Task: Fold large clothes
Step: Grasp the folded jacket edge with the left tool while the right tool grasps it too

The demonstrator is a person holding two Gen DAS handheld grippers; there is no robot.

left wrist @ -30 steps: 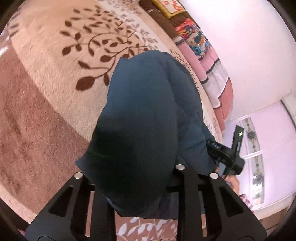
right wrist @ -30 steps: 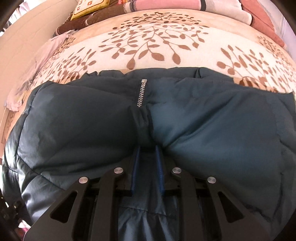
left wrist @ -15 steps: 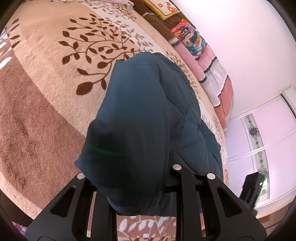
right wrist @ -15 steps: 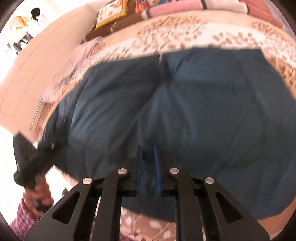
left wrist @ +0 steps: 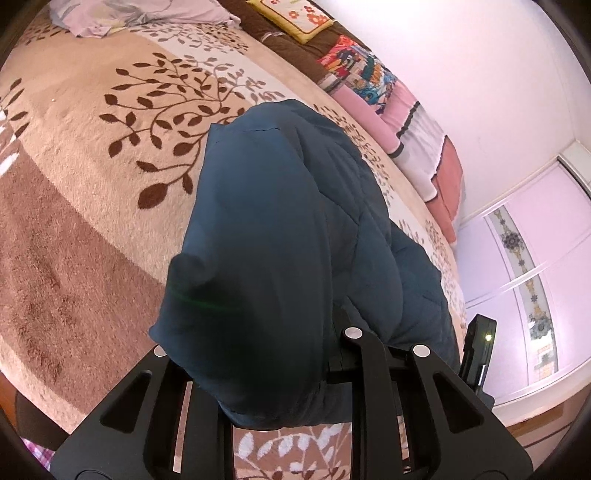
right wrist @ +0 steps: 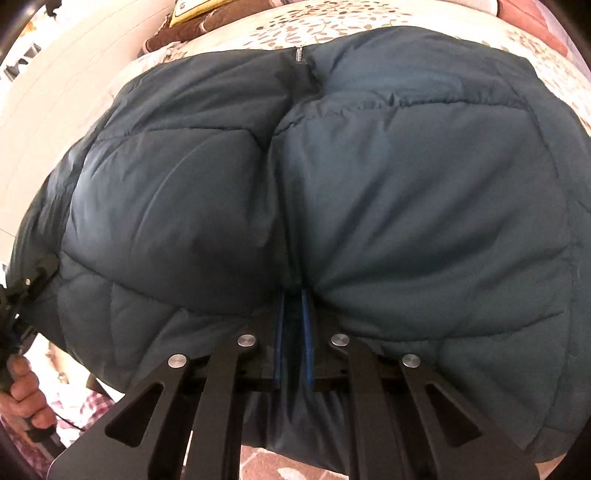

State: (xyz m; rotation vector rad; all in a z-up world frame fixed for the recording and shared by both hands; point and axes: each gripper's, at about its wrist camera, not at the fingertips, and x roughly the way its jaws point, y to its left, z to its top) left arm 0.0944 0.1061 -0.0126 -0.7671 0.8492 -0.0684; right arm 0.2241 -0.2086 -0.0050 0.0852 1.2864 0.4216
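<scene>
While the dark teal padded jacket [right wrist: 332,192] is being carried across the bed, it is filling much more of the right wrist view than one second ago, and the patterned bedspread [left wrist: 92,166] is showing only at the far edge there. The right gripper [right wrist: 293,314] has just been closing further, and its blue pads are pinching a fold of the jacket near the zipper [right wrist: 298,55] line. The left gripper [left wrist: 266,354] is hidden under the cloth that is draping over it, so its jaws are not visible; the jacket is hanging from it, so it seems to be gripping the fabric. I judge that one half of the jacket is being brought over the other half, so the fold is under way but not finished. On the left side the bedspread is lying open and wide. Far behind, stacked quilts [left wrist: 406,110] and a pillow [left wrist: 295,18] are lining the bed's edge near the wall, and a wardrobe [left wrist: 524,266] is standing beside.
</scene>
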